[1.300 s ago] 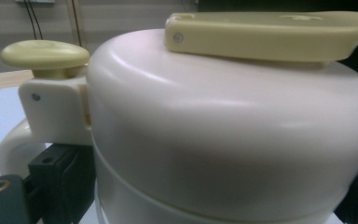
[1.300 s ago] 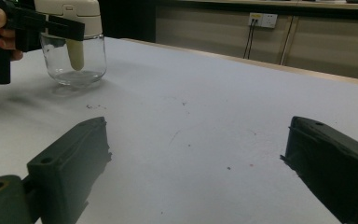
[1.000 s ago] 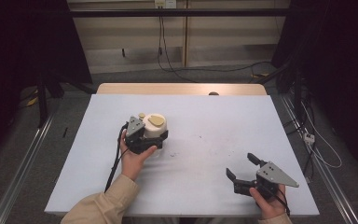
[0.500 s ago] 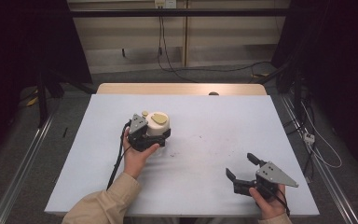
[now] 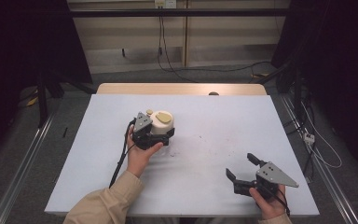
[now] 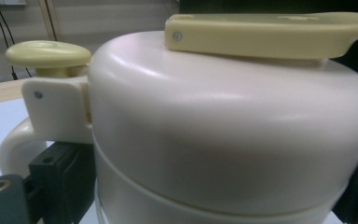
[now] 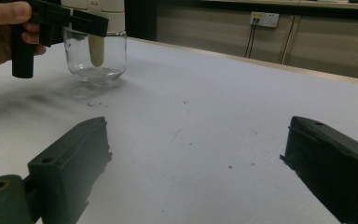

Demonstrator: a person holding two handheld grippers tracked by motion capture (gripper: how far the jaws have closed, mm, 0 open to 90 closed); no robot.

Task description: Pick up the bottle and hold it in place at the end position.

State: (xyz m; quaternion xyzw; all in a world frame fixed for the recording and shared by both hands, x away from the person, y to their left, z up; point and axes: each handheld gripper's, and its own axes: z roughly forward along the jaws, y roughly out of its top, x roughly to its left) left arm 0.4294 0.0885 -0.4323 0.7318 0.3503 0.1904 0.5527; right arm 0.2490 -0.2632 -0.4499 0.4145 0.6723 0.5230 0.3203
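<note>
Between the left gripper's (image 5: 161, 136) jaws sits a cream pump dispenser top (image 6: 228, 135); one jaw is at each flank of it in the left gripper view, closed against its sides. Jaw pads black, left hand (image 5: 140, 151) wraps the gripper body from below. On top of the cream cap just ahead of the gripper: a flat pale-yellow lever (image 6: 265, 28) and, to its left, a round pale-yellow knob (image 6: 48, 53) on a short stem, next to a cream loop handle (image 6: 14, 144). Below the gripper's grip, right gripper view shows the lower part is a clear glass jar (image 7: 95, 56) standing upright on the table, a pale-yellow tube (image 7: 96, 49) hanging inside it; cannot tell any liquid in it. Right gripper (image 5: 243, 172) is well apart from the jar, near the table's near right edge, held in the right hand (image 5: 269, 205), jaws spread wide with bare tabletop between them, touching nothing. Jar lies far ahead and to the left of the right gripper in its own view. White table (image 5: 214, 121) has a few small dark specks between the two grippers.
</note>
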